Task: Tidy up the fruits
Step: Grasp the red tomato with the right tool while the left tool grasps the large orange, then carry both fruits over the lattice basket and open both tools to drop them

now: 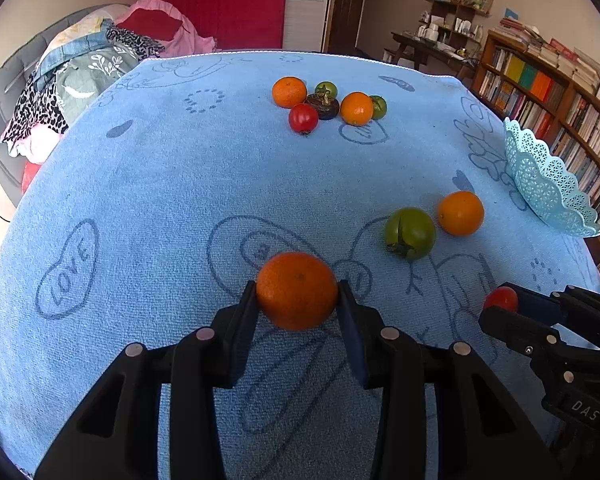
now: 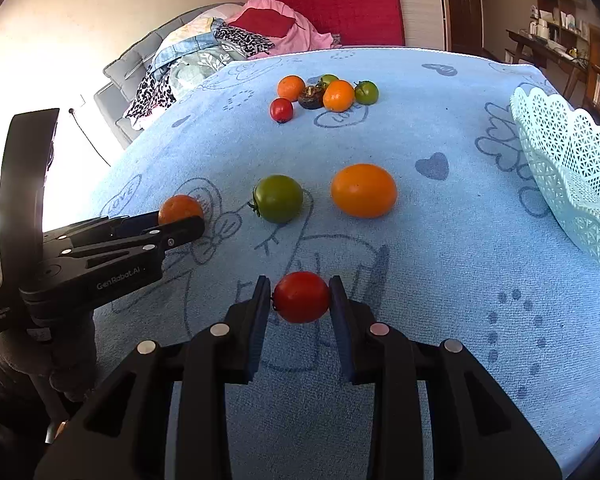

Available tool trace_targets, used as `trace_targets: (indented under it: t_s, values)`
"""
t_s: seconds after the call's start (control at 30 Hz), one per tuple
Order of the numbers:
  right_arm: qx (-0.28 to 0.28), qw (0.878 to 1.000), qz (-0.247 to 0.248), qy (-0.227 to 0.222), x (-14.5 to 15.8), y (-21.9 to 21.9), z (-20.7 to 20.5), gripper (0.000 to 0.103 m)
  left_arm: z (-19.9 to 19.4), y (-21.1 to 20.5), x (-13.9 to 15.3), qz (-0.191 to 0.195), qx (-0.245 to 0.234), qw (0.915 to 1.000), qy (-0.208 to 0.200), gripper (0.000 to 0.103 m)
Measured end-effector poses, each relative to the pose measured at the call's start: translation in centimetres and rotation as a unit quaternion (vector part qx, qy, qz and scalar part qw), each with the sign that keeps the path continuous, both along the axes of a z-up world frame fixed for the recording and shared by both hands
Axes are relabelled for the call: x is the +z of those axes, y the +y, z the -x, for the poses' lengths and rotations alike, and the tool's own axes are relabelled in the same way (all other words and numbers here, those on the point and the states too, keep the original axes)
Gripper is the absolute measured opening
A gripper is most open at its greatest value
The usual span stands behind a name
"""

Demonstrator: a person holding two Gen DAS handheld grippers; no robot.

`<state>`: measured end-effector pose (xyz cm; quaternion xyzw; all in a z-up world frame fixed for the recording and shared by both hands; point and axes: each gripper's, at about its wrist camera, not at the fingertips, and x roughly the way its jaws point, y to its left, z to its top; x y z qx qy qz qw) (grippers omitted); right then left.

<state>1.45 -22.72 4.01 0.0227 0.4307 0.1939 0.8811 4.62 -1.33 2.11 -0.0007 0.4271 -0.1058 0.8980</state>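
Observation:
My left gripper [image 1: 298, 294] is shut on an orange mandarin [image 1: 297, 290], both pads pressing its sides just over the blue towel. In the right wrist view that mandarin [image 2: 179, 208] shows behind the left gripper [image 2: 188, 222]. My right gripper [image 2: 300, 296] is shut on a red tomato [image 2: 301, 297]; from the left wrist view the tomato [image 1: 501, 299] peeks out at the right gripper [image 1: 504, 308]. A green tomato [image 2: 278, 198] and an orange fruit [image 2: 363, 190] lie loose mid-table. A pale lattice basket [image 2: 572, 176] stands at the right edge.
A cluster of several fruits [image 2: 324, 94] sits at the far side of the table: mandarins, green tomatoes, a red tomato and a dark mangosteen. The blue towel [image 1: 140, 200] covers the table. A sofa with piled clothes [image 1: 80, 60] stands beyond it, bookshelves [image 1: 560, 100] to the right.

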Motion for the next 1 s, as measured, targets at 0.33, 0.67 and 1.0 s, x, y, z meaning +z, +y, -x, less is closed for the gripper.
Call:
trace_targets:
  t_s: [0.33,0.67,1.0]
  values:
    - [-0.020,0.999,-0.005,-0.030,2.3,-2.2,0.1,0.031,0.7,-1.7,2.5,-0.006,-0.017,0.9994,-0.029,0.039]
    - [-0.099,0.992,-0.016,-0.076,5.5,-8.5,-0.1,0.031,0.6,-5.9,5.8,-0.018,-0.055,0.9962,-0.066,0.039]
    - [-0.194,0.975,-0.007,-0.104,7.3,-16.2,0.1,0.031,-0.2,-11.6,8.6,-0.013,-0.109,0.9892,-0.097,0.040]
